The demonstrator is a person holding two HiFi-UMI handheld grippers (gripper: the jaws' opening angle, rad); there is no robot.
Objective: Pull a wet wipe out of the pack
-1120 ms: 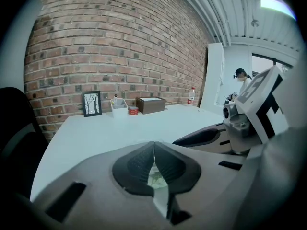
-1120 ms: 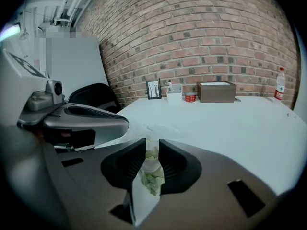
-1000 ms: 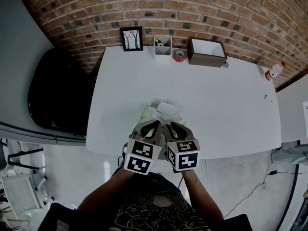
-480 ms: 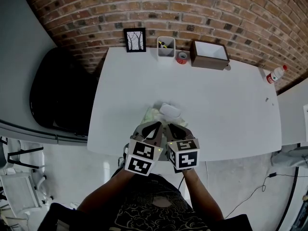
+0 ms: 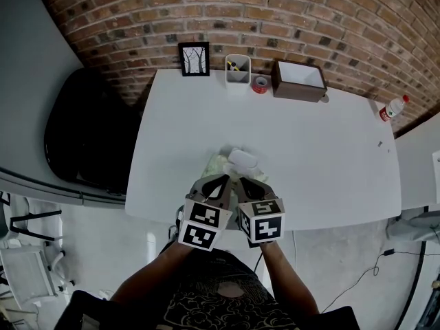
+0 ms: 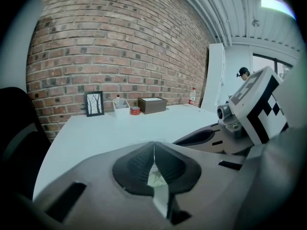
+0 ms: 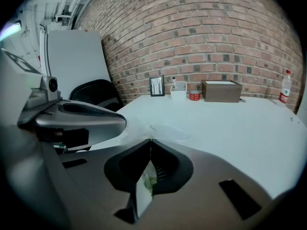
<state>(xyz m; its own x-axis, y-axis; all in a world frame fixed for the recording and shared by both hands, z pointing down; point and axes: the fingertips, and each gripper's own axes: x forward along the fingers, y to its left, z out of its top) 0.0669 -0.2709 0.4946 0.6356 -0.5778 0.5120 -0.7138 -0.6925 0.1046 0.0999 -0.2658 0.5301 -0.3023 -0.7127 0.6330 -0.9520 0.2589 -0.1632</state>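
While the left gripper (image 5: 221, 179) and right gripper (image 5: 242, 181) sit side by side at the near table edge, the wet wipe pack (image 5: 221, 163) lies just past their tips.
Both pairs of jaws are pressed together at the tips, and I can't tell whether either nips any wrapper. The pack's near part is hidden under them. Its white lid (image 5: 242, 159) sits ahead and slightly right on the table (image 5: 309, 136), so the right gripper looks nearer for the pull.
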